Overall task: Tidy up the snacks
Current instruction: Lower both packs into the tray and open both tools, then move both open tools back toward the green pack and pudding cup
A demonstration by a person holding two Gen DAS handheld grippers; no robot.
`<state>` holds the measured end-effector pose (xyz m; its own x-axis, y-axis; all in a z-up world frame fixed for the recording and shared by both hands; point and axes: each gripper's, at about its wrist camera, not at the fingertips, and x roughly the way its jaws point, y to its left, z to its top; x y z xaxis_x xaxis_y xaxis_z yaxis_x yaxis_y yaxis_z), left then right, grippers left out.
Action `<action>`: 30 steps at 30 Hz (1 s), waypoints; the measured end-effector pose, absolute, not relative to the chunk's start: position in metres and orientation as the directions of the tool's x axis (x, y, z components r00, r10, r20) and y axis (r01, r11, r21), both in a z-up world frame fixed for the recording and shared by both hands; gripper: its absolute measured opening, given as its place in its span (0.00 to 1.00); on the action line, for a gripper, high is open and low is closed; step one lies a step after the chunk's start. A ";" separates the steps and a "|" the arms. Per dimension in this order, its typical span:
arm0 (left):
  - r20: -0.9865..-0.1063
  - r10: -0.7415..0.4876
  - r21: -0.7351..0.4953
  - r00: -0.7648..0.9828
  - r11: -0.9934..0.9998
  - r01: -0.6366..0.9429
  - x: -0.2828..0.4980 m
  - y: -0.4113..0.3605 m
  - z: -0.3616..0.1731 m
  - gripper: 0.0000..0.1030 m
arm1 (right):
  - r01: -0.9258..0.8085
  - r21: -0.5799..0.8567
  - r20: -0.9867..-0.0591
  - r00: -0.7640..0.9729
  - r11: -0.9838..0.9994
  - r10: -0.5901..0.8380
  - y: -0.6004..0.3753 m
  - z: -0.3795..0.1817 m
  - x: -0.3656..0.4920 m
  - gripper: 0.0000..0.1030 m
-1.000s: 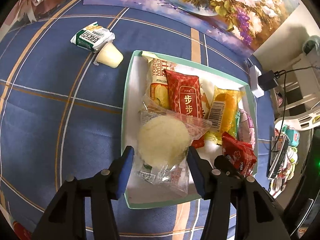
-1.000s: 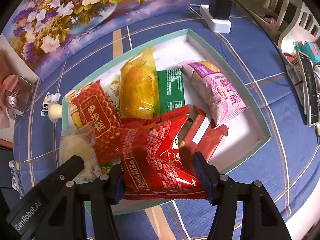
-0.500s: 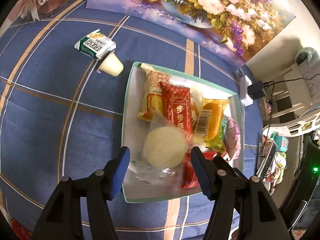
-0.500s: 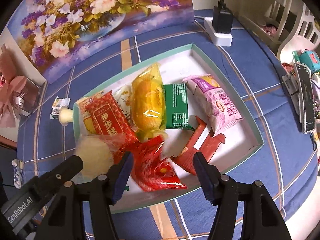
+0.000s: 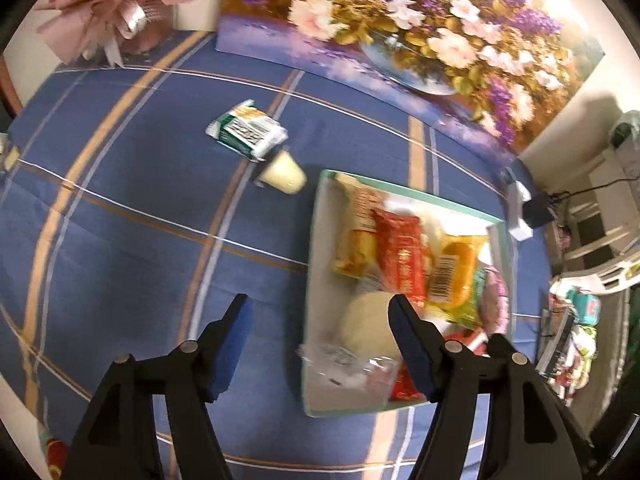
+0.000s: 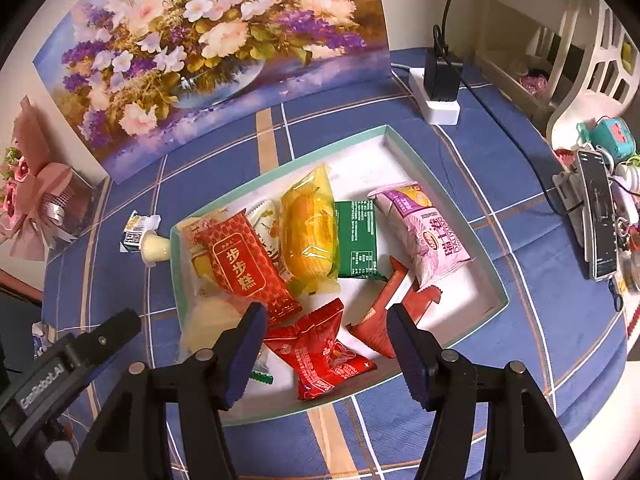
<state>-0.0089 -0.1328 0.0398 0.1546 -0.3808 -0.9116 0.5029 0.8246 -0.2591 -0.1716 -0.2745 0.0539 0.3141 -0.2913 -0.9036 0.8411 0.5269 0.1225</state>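
1. Left tool hangs above the near-left edge of the teal box; its jaws are opening, with nothing between them.
2. Right tool stands half-wide and empty above the red crinkled packet, not touching it.
3. Most snacks lie inside the box: the round pale cake in a clear bag, the red bar, the yellow packet, the green one and the pink one.
4. Two remain on the blue worktop, well apart from the left tool: a green-white packet and a jelly cup touching it.
5. Risks, as I judge them:
   - the cup lies on its side and may roll away from a pinch;
   - the clear bag's loose end sits at the box wall, so a low sweep could snag it;
   - both tools crowd one corner and could collide.
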 end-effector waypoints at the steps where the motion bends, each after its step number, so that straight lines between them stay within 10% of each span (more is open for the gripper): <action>1: -0.916 -0.361 -0.232 0.176 0.834 0.501 -0.007 -0.131 0.039 0.72 | 0.840 0.127 -0.902 0.318 0.527 -0.290 -0.274 0.054 -0.171 0.66; 3: -0.919 -0.338 -0.201 0.201 0.844 0.497 -0.004 -0.128 0.038 0.86 | 0.840 0.132 -0.899 0.325 0.527 -0.293 -0.274 0.054 -0.171 0.72; 13: -0.915 -0.298 -0.141 0.272 0.868 0.476 0.005 -0.118 0.037 0.93 | 0.835 0.140 -0.887 0.345 0.532 -0.309 -0.272 0.055 -0.170 1.00; 30: -0.910 -0.262 -0.085 0.321 0.877 0.473 0.014 -0.114 0.043 1.00 | 0.829 0.129 -0.887 0.342 0.544 -0.311 -0.267 0.055 -0.163 1.00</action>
